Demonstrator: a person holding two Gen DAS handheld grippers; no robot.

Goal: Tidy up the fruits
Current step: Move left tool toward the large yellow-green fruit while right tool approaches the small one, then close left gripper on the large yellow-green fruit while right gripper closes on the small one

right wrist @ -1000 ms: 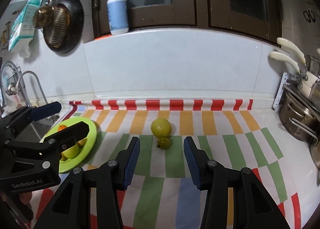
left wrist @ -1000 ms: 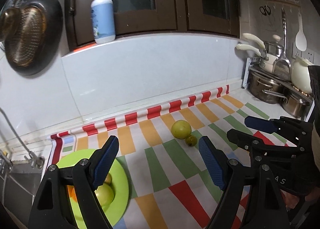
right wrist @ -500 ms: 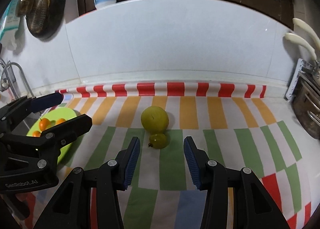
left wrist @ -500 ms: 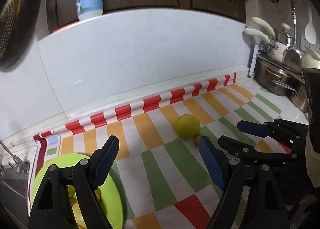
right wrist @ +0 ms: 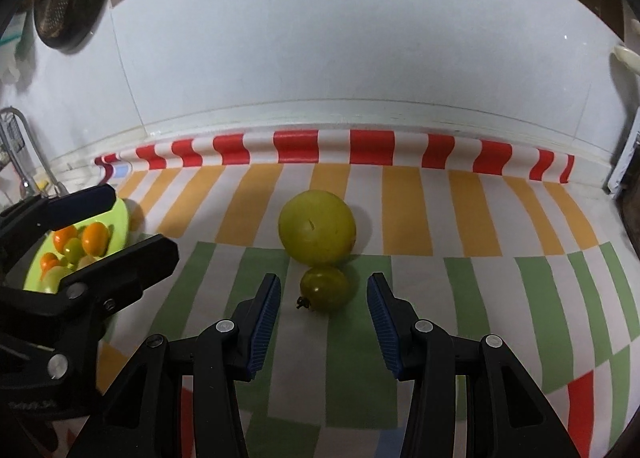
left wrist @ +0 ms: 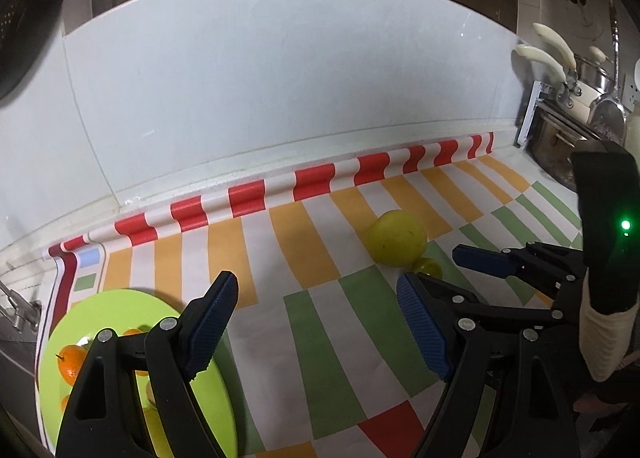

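two loose fruits mid desk: big yellow-green fruit [right wrist: 317,232], small green tomato [right wrist: 325,288] touching its near side. your right claw [right wrist: 323,318] gapes empty, tomato just beyond its tips. left claw [left wrist: 316,322] wide, empty, beside green plate [left wrist: 120,302].

Partly hidden fruit and plate
The left gripper's fingers [left wrist: 208,322] cover much of the green plate [left wrist: 120,302]; the small green tomato [left wrist: 429,266] peeks from behind the right finger
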